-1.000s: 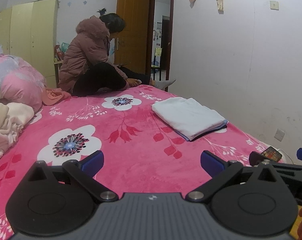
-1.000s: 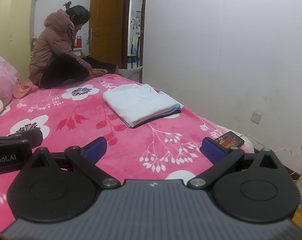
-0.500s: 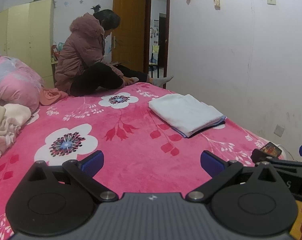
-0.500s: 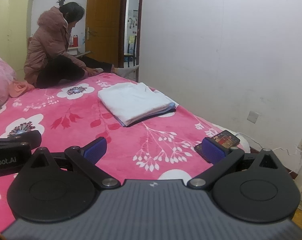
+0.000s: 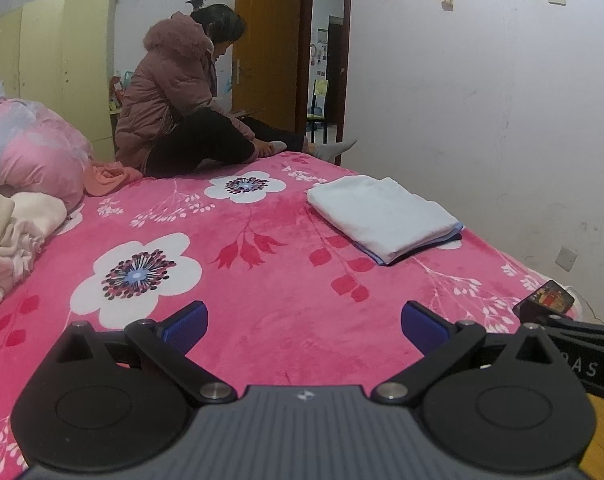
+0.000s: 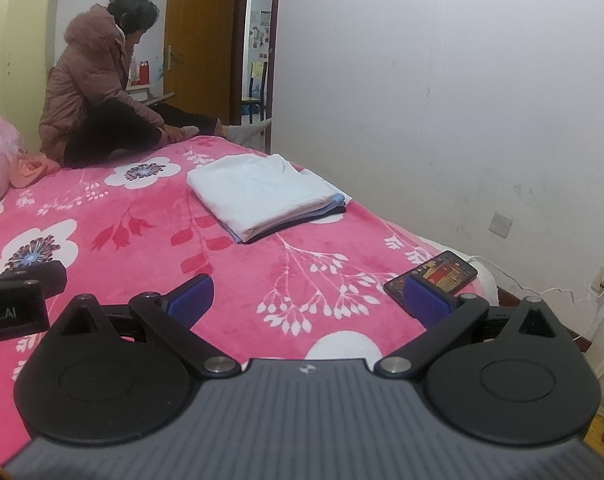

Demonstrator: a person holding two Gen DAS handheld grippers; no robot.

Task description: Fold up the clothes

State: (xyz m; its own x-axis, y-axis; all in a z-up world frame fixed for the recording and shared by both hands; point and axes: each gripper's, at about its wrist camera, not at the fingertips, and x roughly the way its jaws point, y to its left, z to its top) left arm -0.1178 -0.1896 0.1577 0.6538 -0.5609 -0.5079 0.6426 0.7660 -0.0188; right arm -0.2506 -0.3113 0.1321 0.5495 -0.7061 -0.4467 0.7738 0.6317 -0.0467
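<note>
Hovering low over the bright pink fleece blanket with white flowers (image 5: pixel 285 312), the left gripper (image 5: pixel 304 326) has its blue-padded fingers spread wide with nothing between them, and the right gripper (image 6: pixel 308 300) is spread and empty in the same way just beside it. Over the last second very little has changed: both cameras have drifted slightly, so the neat stack of folded clothes, white on top with pale blue and dark layers beneath (image 5: pixel 382 216), has slid a little in each view, but it sits just as it did, flat on the blanket near the wall side of the bed and well ahead of both grippers. Neither gripper has picked anything up. That suggests a pause between garments: one pile looks finished, and the next piece would probably come from the crumpled cream and pink clothes heaped at the left edge of the bed (image 5: pixel 9 236), which remain untouched. A black smartphone with a lit screen (image 6: pixel 434 276) lies on the blanket at the bed's near right corner, close to the right gripper's right finger, and a person in a padded mauve coat (image 5: pixel 169 88) sits at the far end of the bed.
</note>
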